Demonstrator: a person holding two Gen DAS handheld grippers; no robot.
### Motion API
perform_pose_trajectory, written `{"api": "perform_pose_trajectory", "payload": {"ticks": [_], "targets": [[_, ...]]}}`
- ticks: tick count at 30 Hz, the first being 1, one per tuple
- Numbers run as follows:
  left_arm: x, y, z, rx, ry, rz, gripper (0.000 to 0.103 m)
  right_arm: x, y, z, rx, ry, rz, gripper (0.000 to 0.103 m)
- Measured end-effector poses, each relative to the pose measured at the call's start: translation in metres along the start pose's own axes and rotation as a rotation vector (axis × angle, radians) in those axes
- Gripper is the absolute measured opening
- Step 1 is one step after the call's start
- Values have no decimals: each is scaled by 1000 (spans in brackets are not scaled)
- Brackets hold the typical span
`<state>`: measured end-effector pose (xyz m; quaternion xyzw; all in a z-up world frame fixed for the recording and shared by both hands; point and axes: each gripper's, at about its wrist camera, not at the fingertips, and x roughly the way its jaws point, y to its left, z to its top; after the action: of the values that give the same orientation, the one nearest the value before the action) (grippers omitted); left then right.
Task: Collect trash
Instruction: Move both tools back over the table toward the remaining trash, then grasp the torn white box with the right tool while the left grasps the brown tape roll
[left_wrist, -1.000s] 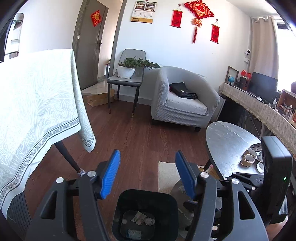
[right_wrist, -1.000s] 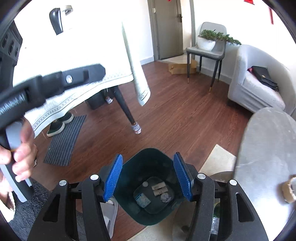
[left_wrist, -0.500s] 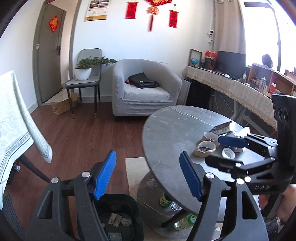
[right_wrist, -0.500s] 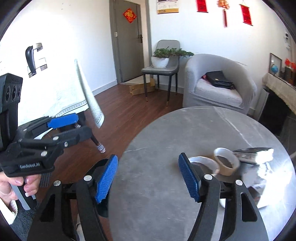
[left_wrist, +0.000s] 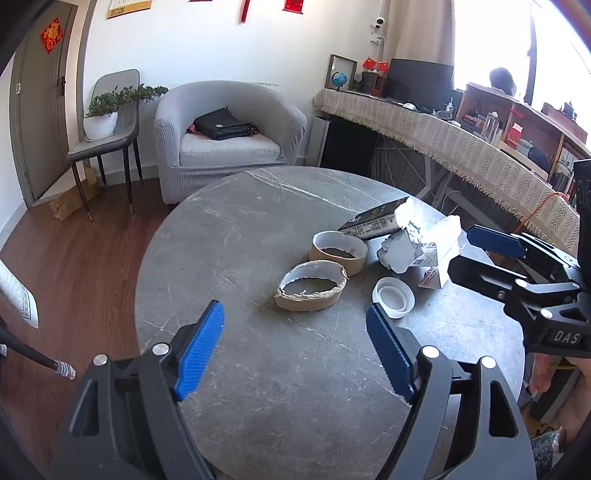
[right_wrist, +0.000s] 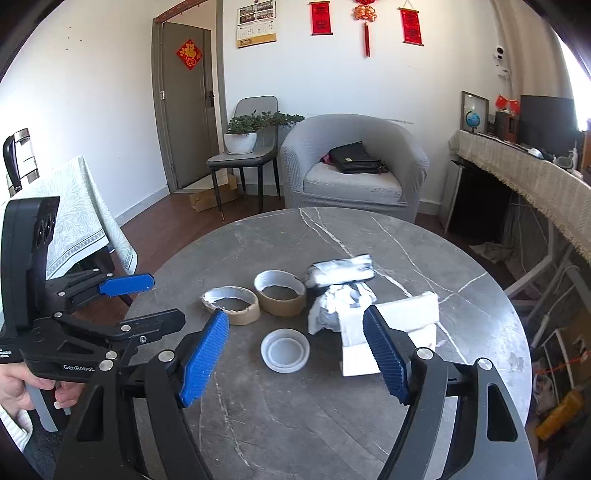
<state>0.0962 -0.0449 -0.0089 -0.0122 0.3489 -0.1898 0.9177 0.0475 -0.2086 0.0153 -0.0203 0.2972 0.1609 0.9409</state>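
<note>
Wrist views, left gripper (left_wrist: 295, 345) and right gripper (right_wrist: 295, 349) opening wide, both empty above table (left_wrist: 258, 229).

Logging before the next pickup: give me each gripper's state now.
Left gripper: opening, nothing between its fingers, holding nothing.
Right gripper: opening, empty, above the round table.

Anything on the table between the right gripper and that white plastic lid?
No. In the right wrist view only bare tabletop lies between the right gripper, its empty jaws opening, and the white lid.
</note>
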Motion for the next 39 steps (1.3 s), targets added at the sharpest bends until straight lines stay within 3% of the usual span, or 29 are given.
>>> {"api": "perform_pose_trajectory", "payload": {"ticks": [13,17,29,31,34,35,39], "targets": [[39,-20,9,40,76,60,84,-12,-41,-17,55,21,-12,76],[46,-16,16,-52,136,3,84,-15,-45,-19,71,19,-15,76],[67,-22,26,-42,152,97,83,-6,-54,-22,60,45,-54,76],[69,-22,27,-51,149,103,81,-1,-54,-21,33,65,-27,77],[71,-22,29,-42,144,123,70,3,-49,-20,-30,95,-26,84],[70,-22,29,-43,140,133,62,3,-49,-20,-40,100,-36,85],[68,-17,30,-66,128,116,60,7,-56,-22,-15,121,-35,88]]}}
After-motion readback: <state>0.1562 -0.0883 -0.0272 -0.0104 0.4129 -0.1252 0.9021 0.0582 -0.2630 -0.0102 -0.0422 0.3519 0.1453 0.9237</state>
